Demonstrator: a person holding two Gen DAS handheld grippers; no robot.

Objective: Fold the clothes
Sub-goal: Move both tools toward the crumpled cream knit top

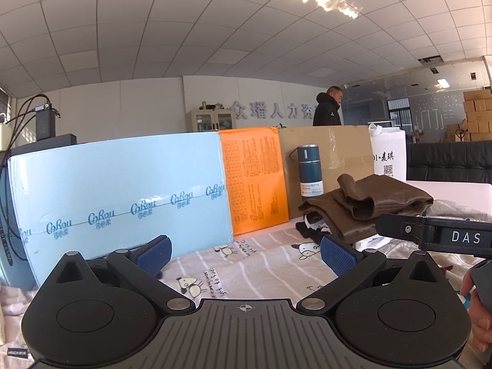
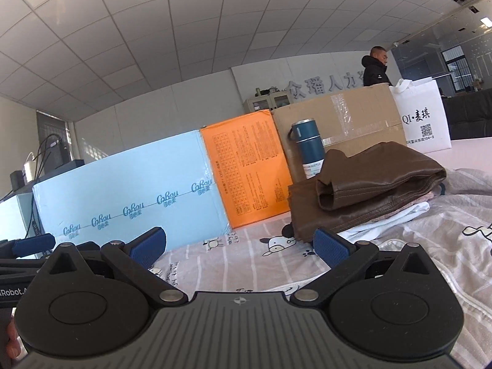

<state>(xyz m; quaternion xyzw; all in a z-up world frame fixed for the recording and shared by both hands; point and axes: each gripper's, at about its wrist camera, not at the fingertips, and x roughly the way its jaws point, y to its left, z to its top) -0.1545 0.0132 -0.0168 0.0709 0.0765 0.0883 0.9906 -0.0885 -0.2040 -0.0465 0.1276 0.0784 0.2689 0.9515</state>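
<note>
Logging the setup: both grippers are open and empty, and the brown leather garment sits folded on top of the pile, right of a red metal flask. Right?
Not quite: the metal flask is dark teal-blue, not red, as the right wrist view shows. The rest holds: left gripper and right gripper open and empty, brown leather garment folded on the pile.

L hand-held gripper (image 1: 246, 253) & R hand-held gripper (image 2: 240, 244): both gaping wide, side by side.

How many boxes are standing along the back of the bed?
3: the light blue box on the left, the orange box in the middle, the brown cardboard box on the right. Others may be hidden.
</note>
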